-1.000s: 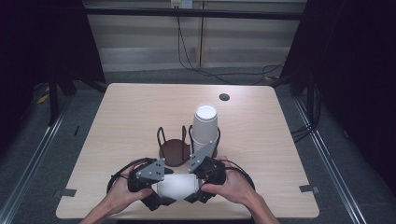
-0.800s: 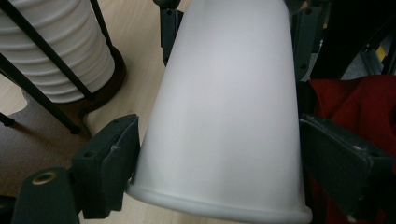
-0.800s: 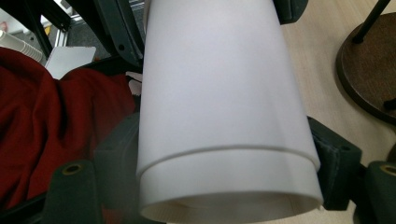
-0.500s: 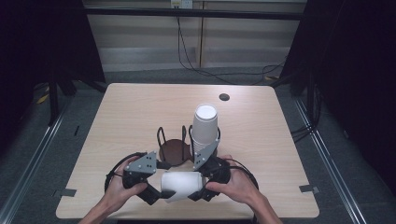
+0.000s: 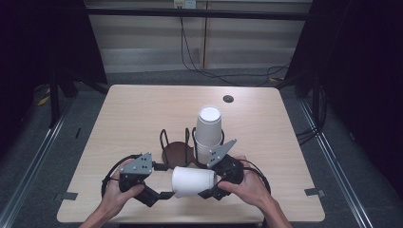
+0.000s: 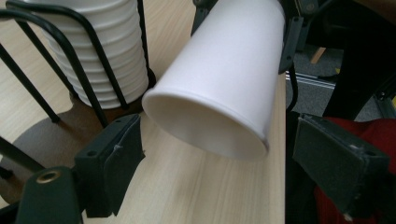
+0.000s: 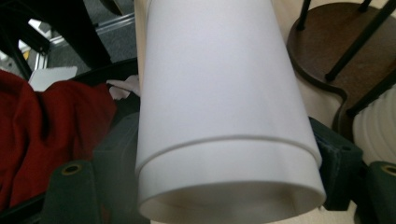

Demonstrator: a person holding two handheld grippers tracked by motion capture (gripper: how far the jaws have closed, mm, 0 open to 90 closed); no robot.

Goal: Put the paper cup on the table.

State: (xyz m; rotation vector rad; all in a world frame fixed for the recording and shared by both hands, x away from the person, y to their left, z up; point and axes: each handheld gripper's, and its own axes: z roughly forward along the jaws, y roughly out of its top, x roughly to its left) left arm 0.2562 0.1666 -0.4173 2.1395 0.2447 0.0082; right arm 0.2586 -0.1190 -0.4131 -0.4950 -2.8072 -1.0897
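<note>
Table (image 5: 142,114): light wood; your hands come in at its near edge.
Rack (image 5: 177,151): black wire on a brown base, mid-table, with a stack (image 5: 209,130) of white cups upright in its right bay.
Cup (image 5: 194,181): white, lying sideways above the near edge, between your two grippers, just in front of the rack.
Right gripper (image 5: 214,183): your jaws clamp the cup at its open end.
Left gripper (image 5: 166,185): your jaws stand wide, either side of the cup's base, not touching it.
</note>
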